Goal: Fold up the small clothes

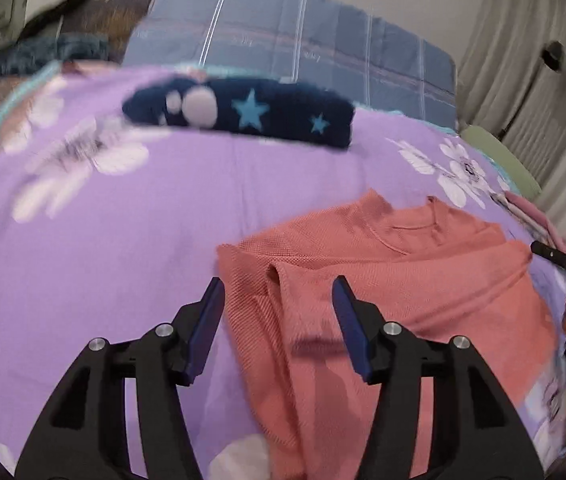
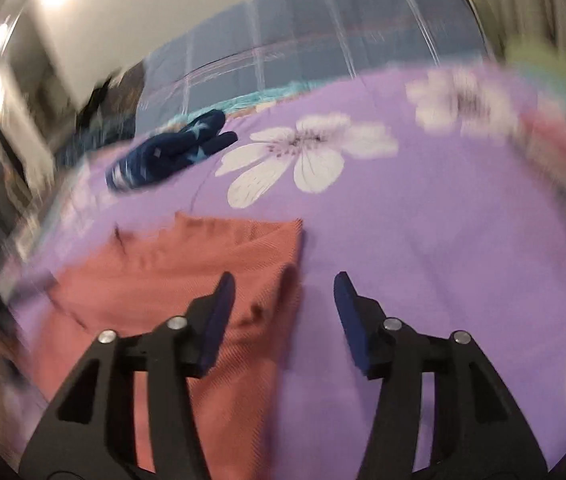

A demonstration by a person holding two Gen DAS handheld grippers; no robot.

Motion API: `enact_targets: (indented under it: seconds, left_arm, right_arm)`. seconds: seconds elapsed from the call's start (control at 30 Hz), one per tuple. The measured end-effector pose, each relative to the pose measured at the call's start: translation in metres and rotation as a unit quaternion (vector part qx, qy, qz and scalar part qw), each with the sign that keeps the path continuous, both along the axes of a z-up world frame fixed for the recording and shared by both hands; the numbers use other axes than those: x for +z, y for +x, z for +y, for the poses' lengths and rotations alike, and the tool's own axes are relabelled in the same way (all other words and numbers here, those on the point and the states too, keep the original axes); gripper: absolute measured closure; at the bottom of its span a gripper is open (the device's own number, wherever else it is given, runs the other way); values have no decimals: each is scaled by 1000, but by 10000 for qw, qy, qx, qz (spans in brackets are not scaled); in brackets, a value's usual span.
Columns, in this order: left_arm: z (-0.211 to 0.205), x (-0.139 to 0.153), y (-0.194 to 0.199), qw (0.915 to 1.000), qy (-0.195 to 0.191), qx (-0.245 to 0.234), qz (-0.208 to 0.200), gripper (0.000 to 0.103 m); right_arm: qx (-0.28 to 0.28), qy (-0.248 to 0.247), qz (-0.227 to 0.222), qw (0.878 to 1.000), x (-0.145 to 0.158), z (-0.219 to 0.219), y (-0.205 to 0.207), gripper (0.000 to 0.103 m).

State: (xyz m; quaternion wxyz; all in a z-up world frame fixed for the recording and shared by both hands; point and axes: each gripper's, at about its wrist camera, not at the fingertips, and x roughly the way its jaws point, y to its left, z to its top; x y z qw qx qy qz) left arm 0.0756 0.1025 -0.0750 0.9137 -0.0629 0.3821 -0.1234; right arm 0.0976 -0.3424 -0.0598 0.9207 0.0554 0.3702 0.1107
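Observation:
A salmon-pink knit garment [image 1: 383, 292] lies partly folded on the purple flowered bedspread [image 1: 123, 240]. My left gripper [image 1: 279, 292] is open and empty, hovering over the garment's left edge. The right gripper's tool [image 1: 563, 268] shows at the garment's right side in the left wrist view. In the right wrist view the garment [image 2: 187, 280] lies lower left. My right gripper [image 2: 285, 288] is open and empty above its right folded edge. A folded navy garment with blue stars [image 1: 251, 114] lies farther back; it also shows in the right wrist view [image 2: 171, 152].
A blue checked pillow or quilt [image 1: 303, 40] lies at the head of the bed. Curtains [image 1: 523, 60] hang at the right. A green item [image 1: 499, 160] and pink cloth [image 1: 531, 216] sit at the bed's right edge. The right wrist view is motion-blurred.

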Motion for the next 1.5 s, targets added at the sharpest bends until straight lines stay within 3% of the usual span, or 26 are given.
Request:
enact_targets:
  seconds: [0.1, 0.13, 0.2, 0.27, 0.3, 0.47, 0.57, 0.67, 0.8, 0.87, 0.97, 1.0, 1.03, 1.07, 1.1, 1.13, 1.33, 1.43, 1.5]
  left_arm:
    - [-3, 5, -18, 9993, 308, -197, -86, 39]
    - [-8, 3, -24, 9981, 517, -327, -106, 33]
    - [-24, -5, -29, 9918, 1105, -632, -85, 31]
    - [-37, -16, -23, 9843, 1613, -718, -23, 31]
    - [-38, -20, -18, 9833, 1691, -675, 0, 31]
    - [-24, -19, 39, 9913, 1313, -82, -62, 31]
    - [-2, -10, 68, 9962, 776, 384, 6, 31]
    - [3, -6, 72, 9991, 345, 245, 59, 31]
    - [-10, -12, 75, 9994, 255, -138, 180, 31]
    - [-18, -15, 81, 9990, 260, -265, 245, 39]
    - [-29, -19, 92, 9982, 182, -444, 364, 61]
    - [-31, -20, 95, 9980, 170, -465, 396, 74]
    - [-33, -21, 98, 9978, 169, -470, 426, 96]
    - [-33, -21, 99, 9977, 120, -491, 452, 100]
    - [-31, -18, 97, 9980, 18, -486, 406, 100]
    - [-30, -13, 93, 9984, -35, -483, 284, 100]
    - [-12, 30, 63, 9986, -97, -286, -439, 100]
    - [-9, 28, 74, 9989, 101, -83, -454, 100]
    - [-12, 10, 89, 9995, 246, -138, -173, 99]
  right_arm:
    - [518, -925, -51, 9943, -1, 16, -16, 43]
    - [704, -1241, 36, 9898, -8, 25, -18, 42]
    - [864, -1687, 163, 9817, -22, 36, -17, 42]
    - [913, -1763, 145, 9800, -29, 40, -11, 42]
    - [872, -1667, 140, 9820, -30, 40, -4, 42]
    - [395, -1200, 28, 9920, -22, 33, 39, 41]
    - [23, -708, 178, 9973, -20, 21, 60, 41]
    - [-20, -205, 240, 9995, -19, 7, 64, 44]
    - [172, -108, 312, 9993, -22, 7, 68, 55]
    - [255, -78, 336, 9991, -21, 11, 74, 58]
    - [376, 111, 402, 9984, -20, 16, 87, 58]
    - [379, 132, 439, 9982, -20, 17, 92, 58]
    - [364, 112, 473, 9982, -20, 19, 97, 64]
    - [349, 42, 508, 9981, -21, 21, 102, 83]
    - [340, -13, 550, 9979, -21, 22, 105, 94]
    - [338, 52, 554, 9979, -18, 22, 105, 96]
    - [452, 516, -184, 9975, 23, 14, 82, 96]
    - [347, 465, -309, 9978, 30, 16, 91, 96]
    - [250, 406, -176, 9987, 23, 20, 106, 95]
